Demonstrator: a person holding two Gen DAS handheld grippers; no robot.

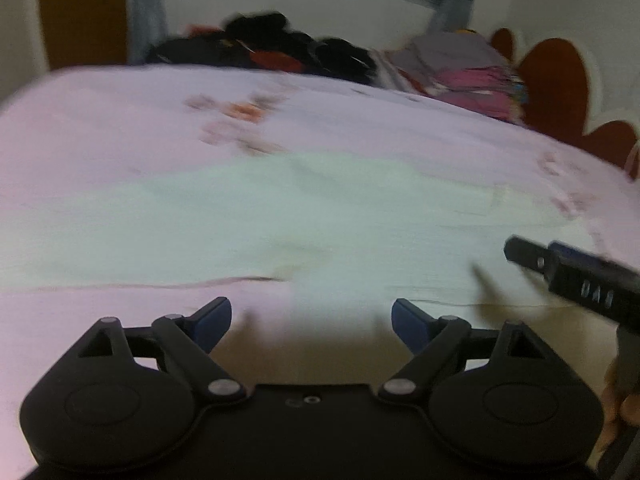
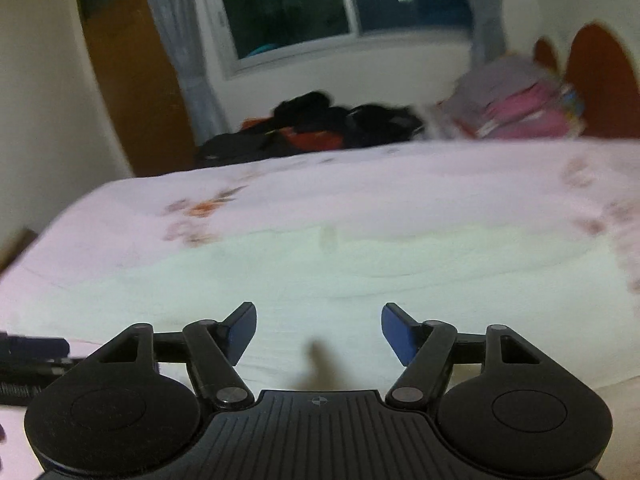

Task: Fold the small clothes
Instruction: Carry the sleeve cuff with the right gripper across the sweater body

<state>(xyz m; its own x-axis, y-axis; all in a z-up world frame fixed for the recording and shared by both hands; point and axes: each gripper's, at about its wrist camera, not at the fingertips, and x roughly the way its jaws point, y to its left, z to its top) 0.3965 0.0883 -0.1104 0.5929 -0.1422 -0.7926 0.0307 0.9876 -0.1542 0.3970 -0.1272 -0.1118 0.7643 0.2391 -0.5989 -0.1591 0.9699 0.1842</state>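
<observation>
A pale mint-green garment [image 1: 256,216] lies spread flat on the pink floral bedsheet [image 1: 100,120]. In the left wrist view the left gripper [image 1: 311,322] has its jaws spread wide, with nothing between the blue pads [image 1: 214,320]. The garment lies ahead of the fingertips and stretches past both jaws to either side, its near hem just beyond the tips. The right gripper [image 2: 319,328] likewise stands with jaws apart and empty. In the right wrist view the garment [image 2: 320,276] lies under and ahead of its fingertips, reaching beyond both jaws. No pad visibly presses the cloth. Far beyond both jaws, at the bed's far edge, sit a heap of dark clothes [image 2: 320,124] and a stack of pink and grey folded clothes [image 2: 516,108]. Both views are blurred.
</observation>
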